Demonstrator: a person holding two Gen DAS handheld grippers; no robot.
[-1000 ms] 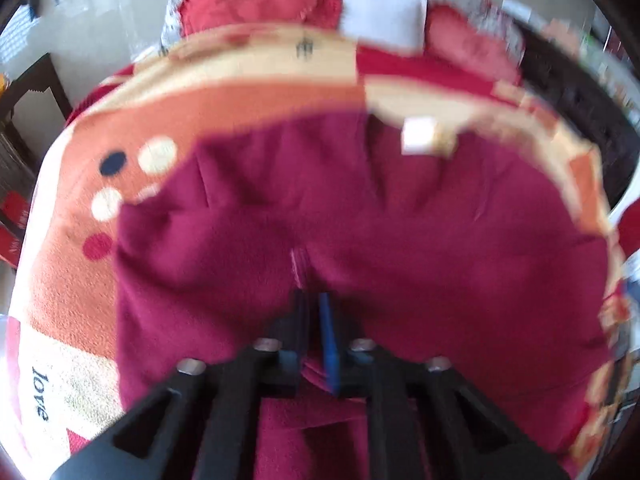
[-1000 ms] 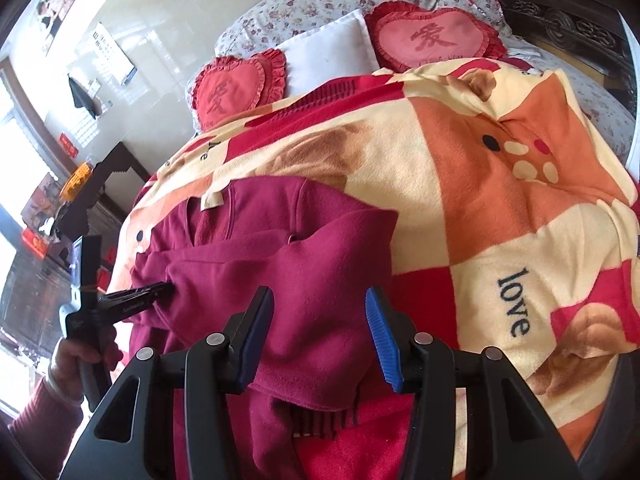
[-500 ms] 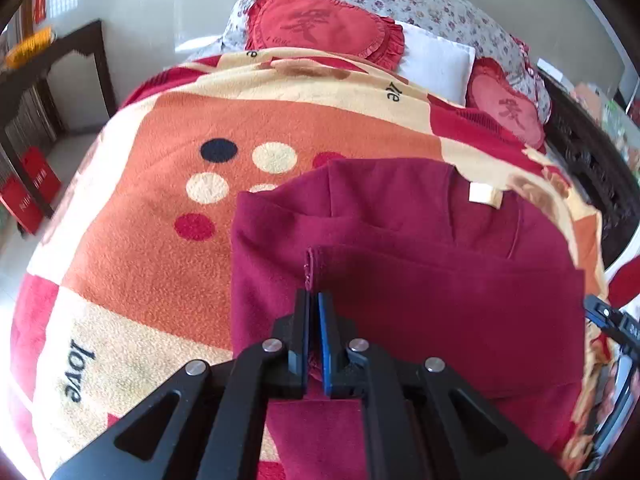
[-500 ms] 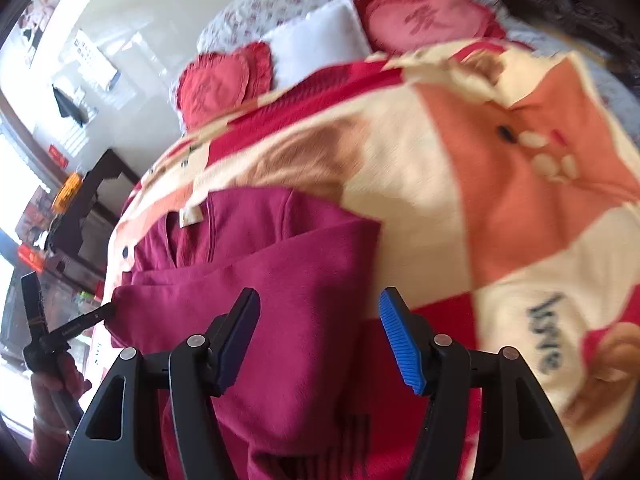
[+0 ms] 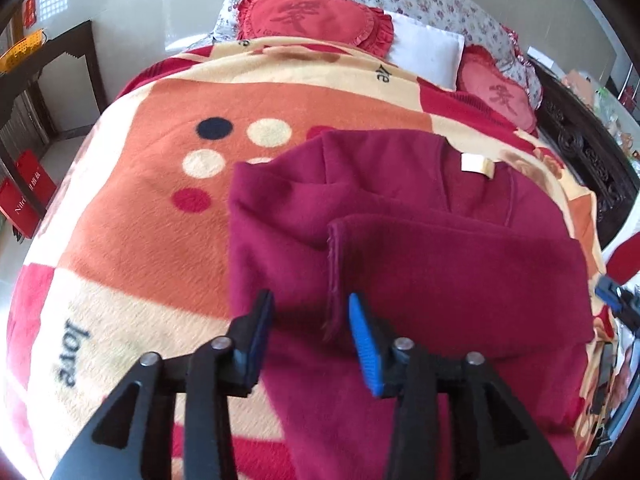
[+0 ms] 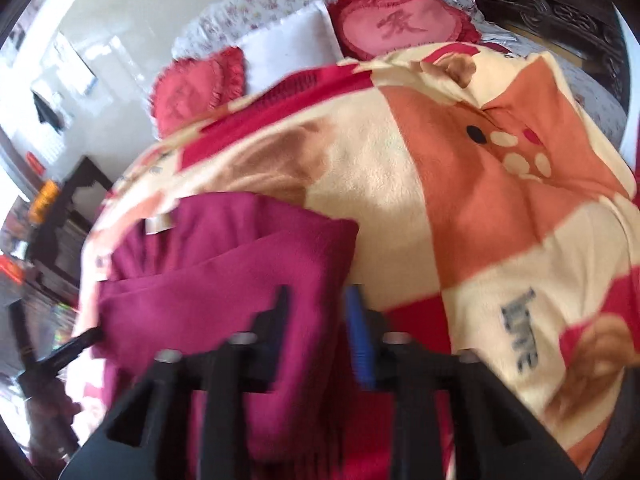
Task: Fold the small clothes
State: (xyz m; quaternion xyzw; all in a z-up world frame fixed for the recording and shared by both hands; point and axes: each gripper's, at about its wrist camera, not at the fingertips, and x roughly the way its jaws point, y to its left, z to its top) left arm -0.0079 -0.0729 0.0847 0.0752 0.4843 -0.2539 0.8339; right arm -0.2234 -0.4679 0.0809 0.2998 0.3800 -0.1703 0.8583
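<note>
The fleece blanket (image 5: 132, 216) carried the word "love" in dark letters on a cream patch, near left in the left wrist view and near right in the right wrist view. Each red heart-shaped cushion (image 5: 308, 16) bore an embroidered Chinese character, too blurred to identify.

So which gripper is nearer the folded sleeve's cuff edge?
Left. The left gripper straddles the cuff edge, jaws open. The right gripper sits at the maroon sweater's opposite side.
</note>
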